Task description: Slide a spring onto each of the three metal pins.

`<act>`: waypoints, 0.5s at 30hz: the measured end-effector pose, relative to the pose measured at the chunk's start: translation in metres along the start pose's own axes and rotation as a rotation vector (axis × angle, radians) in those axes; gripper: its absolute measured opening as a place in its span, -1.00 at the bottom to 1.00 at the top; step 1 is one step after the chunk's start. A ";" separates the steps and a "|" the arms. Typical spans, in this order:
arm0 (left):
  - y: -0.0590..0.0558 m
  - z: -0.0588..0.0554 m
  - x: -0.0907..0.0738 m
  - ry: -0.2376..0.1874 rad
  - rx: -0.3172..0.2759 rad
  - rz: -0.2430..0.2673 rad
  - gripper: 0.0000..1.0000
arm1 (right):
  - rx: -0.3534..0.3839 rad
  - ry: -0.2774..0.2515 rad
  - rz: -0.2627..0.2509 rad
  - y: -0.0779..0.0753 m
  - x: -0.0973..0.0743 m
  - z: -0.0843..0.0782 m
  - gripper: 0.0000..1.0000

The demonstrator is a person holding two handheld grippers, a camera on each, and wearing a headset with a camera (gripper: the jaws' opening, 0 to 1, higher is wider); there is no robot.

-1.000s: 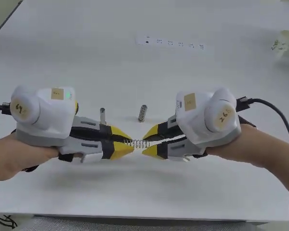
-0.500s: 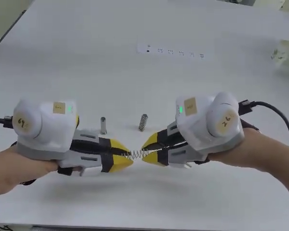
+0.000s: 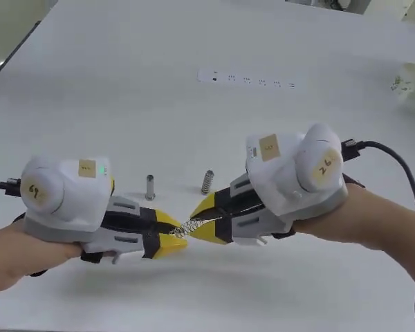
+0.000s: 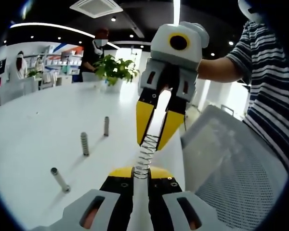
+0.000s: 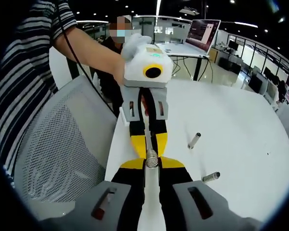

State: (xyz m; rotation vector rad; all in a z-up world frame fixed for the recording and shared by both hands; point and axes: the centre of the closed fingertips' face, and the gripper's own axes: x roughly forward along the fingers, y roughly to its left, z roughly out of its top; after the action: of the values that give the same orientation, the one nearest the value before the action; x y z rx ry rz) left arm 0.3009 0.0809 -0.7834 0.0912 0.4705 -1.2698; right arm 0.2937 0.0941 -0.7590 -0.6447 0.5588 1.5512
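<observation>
1. Head view: the left gripper [image 3: 171,234] and the right gripper [image 3: 199,223] meet tip to tip, low over the near part of the white table [image 3: 124,83].
2. A thin spring [image 3: 189,226] runs from one to the other, up off the table.
3. The left gripper's jaws are squeezed tight on one end of the spring.
4. The right gripper's jaws pinch the other end. In the left gripper view they make a narrow V with the spring's end between the tips.
5. The spring bends a little along its length.
6. Just behind the grippers a bare pin [image 3: 150,187] stands upright on the table.
7. To its right stands a second pin [image 3: 208,173] with a second spring [image 3: 207,184] around it.
8. In the left gripper view a third pin [image 4: 60,179] is on the table, near those two.
9. A power strip [image 3: 245,79] lies far back on the table, well apart from the pins.
</observation>
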 end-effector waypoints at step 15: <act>-0.002 0.007 0.004 -0.033 -0.004 0.003 -0.96 | 0.000 -0.051 -0.019 0.002 0.001 0.019 -0.86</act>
State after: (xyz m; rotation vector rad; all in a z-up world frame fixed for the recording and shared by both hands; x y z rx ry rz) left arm 0.3020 0.0746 -0.7783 0.0681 0.4443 -1.2653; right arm 0.2907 0.1075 -0.7461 -0.6071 0.5127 1.5459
